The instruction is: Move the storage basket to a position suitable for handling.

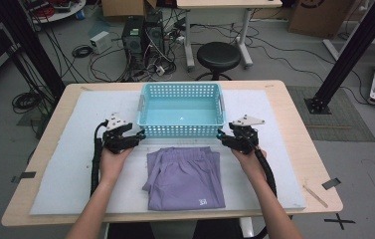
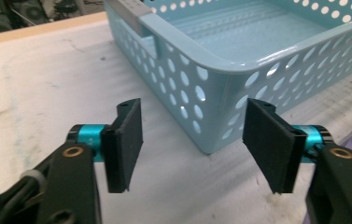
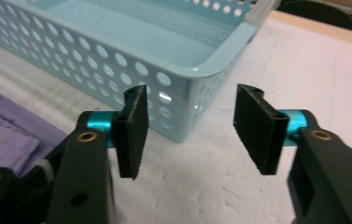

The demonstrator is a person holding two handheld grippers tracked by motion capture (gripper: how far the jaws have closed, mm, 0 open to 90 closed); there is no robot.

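A white foam mat (image 1: 65, 164) covered the wooden table (image 1: 294, 99) beneath both grippers. The light blue perforated plastic basket (image 1: 181, 130) sat between them, its near corners just ahead of each one's jaws. The folded purple cloth garment (image 1: 185, 178) lay between the hands, nearer the person. The left gripper (image 1: 139, 135) and right gripper (image 1: 220, 134) both stood spread wide, holding nothing.

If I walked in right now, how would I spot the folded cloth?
Find the white mat covering the table. Below the blue basket, between the two hands, lies the purple garment, the only soft, folded thing there.
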